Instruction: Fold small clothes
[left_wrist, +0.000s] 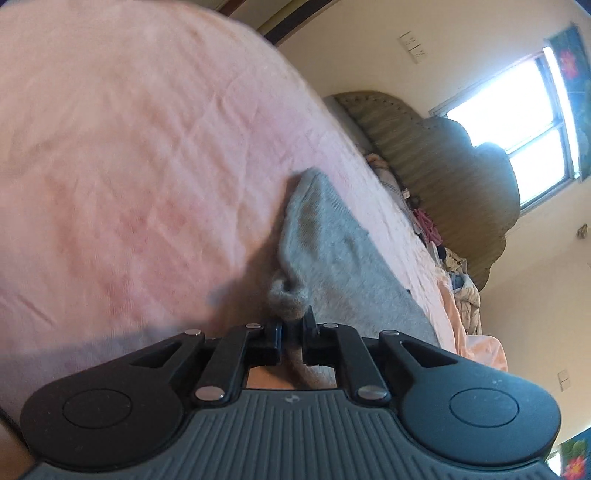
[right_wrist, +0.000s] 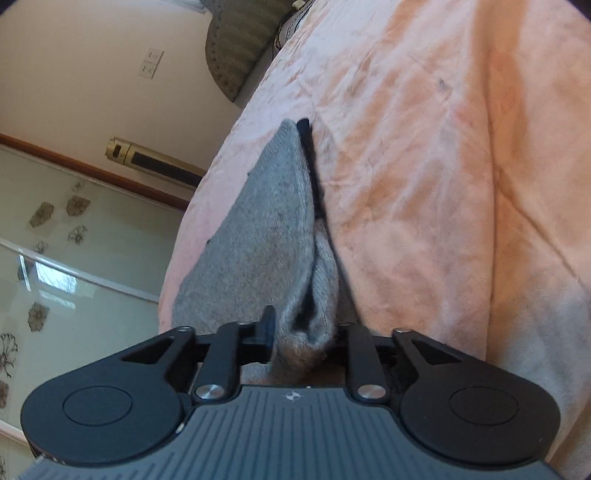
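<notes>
Left wrist view: the left tongs (left_wrist: 293, 325) stand nearly closed, pinching a bunched edge of a grey knitted garment (left_wrist: 325, 243). The garment stretches away from the fingers over a pink bedspread (left_wrist: 129, 166) covering the bed. Beyond the bed's far edge lie a heap of mixed clothes (left_wrist: 458, 273), an olive padded headboard (left_wrist: 436, 158), and a bright window (left_wrist: 517, 122) in a cream wall.

Right wrist view: the right tongs (right_wrist: 303, 328) are closed on the other gathered end of the same grey knitted garment (right_wrist: 266, 236), whose fabric fills the gap between the fingers and folds into two soft lobes just ahead of them. The garment runs forward as a tapering band, lifted along one edge, with its far tip near a dark strip (right_wrist: 306, 144) whose nature cannot be told. The pink bedspread (right_wrist: 443, 166) lies beneath and to the side. A wall socket plate (right_wrist: 151, 62) and a glass panel with flower prints (right_wrist: 74, 229) appear at the left.
</notes>
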